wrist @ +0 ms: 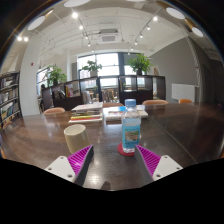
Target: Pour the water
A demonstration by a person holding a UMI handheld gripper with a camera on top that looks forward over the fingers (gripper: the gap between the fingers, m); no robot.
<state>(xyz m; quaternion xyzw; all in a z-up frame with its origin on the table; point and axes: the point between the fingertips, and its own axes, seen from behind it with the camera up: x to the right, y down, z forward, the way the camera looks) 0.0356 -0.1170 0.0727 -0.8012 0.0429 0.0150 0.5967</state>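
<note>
Gripper view is showing a dark table carrying a water bottle with a blue cap, standing upright on a small red coaster. A pale cup is standing to the bottle's left, apart from it. Behind them, stacked books are lying on the table, with potted plants by the windows beyond. The hand-held gripper is hovering with its fingers spread and holding nothing; the bottle is standing just ahead of them, nearer the right finger, the cup just beyond the left.
</note>
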